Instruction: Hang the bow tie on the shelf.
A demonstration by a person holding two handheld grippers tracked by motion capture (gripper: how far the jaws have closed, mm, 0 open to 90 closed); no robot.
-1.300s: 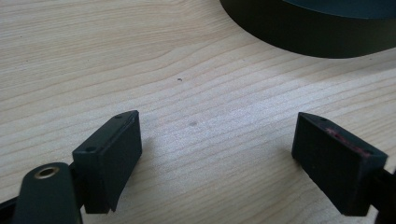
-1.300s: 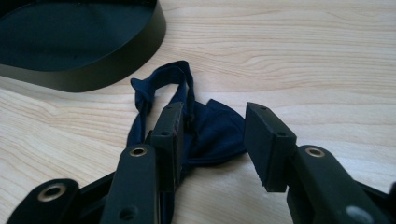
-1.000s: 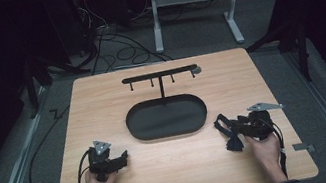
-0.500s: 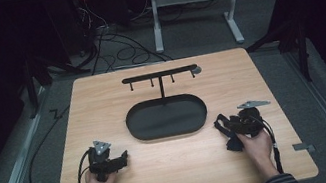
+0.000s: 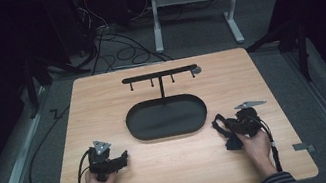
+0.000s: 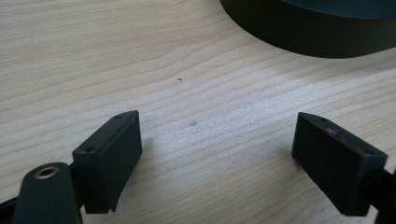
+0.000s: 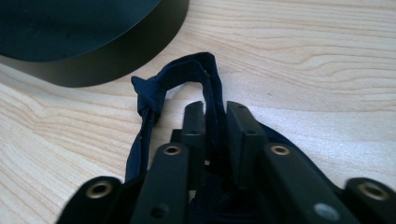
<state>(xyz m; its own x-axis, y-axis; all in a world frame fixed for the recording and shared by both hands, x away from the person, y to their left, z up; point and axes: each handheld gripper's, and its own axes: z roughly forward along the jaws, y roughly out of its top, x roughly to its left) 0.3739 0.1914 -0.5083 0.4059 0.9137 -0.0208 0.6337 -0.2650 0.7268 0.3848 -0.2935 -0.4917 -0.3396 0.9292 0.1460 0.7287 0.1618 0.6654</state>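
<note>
The dark knotted fabric band [image 7: 154, 95] lies on the wooden table [image 5: 166, 177], just beside the black oval tray [image 5: 165, 117]. The right gripper [image 7: 215, 122] has just been closing and now pinches the band. The left gripper [image 6: 217, 149] rests wide open, nothing between its pads.

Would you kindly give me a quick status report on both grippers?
Right gripper just closed on dark fabric loop. Left gripper open, empty. Black tray just ahead; nothing blocking.

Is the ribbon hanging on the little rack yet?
Not yet. The right claw has just been closing and now pinches the dark knotted ribbon beside the black tray. The rack hooks are bare. The left claw waits open. Lifting and hanging probably remain.
</note>
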